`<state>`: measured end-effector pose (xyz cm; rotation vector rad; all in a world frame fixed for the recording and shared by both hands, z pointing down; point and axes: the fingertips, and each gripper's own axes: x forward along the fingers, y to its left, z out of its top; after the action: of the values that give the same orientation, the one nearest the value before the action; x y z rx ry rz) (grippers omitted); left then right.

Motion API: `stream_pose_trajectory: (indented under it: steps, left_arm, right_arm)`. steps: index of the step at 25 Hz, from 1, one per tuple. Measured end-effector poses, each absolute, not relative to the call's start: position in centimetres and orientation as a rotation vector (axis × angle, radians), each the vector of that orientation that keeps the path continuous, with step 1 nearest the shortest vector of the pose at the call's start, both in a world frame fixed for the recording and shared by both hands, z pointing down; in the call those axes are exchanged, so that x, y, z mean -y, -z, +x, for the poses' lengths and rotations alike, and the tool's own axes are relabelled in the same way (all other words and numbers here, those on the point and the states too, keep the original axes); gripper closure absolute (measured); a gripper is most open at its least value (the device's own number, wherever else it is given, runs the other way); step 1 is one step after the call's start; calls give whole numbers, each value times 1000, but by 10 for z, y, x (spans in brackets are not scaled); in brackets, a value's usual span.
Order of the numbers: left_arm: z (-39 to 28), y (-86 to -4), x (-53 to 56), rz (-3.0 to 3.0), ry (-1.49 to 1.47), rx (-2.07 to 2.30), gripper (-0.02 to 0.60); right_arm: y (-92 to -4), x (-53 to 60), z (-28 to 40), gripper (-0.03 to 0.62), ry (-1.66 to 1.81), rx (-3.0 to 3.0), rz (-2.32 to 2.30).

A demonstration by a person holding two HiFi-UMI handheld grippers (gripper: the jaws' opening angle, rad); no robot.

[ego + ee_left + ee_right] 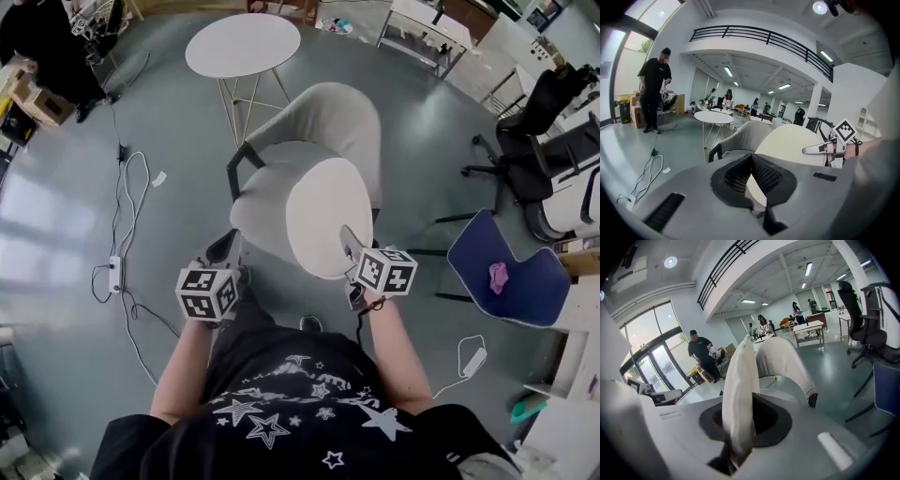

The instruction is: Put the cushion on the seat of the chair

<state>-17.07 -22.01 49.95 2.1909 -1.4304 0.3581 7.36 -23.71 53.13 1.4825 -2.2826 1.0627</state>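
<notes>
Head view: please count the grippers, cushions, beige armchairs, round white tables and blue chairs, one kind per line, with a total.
Grippers: 2 (left gripper, right gripper)
Cushion: 1
Beige armchair: 1
Round white table: 1
Blue chair: 1
Total: 6

I stood on a smooth grey floor [56, 187] in a big open hall. A round white table [243, 44] on thin legs stood ahead of me. To my left a white cable [131, 187] looped across the floor to a power strip [116, 274]. On my right were a black office chair [539, 122] and a blue chair [511, 272]. A black railing [764, 37] ran along an upper level, strip lights [728, 71] glowed on the ceiling, and daylight came through tall windows [651, 329]. A person in black [654, 89] stood beside cardboard boxes [636, 110].
</notes>
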Motion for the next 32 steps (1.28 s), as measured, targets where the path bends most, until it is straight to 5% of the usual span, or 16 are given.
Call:
stream_pose_trajectory:
  steps: [15, 32]
  left_arm:
    - [-221, -528, 373, 2395, -580, 1049, 574]
    - [-216, -592, 419, 2431, -664, 845, 574]
  right_arm:
    - [-542, 300, 20, 539, -1299, 2028, 1946]
    - [-607, 347, -36, 539, -1590, 2035, 2114]
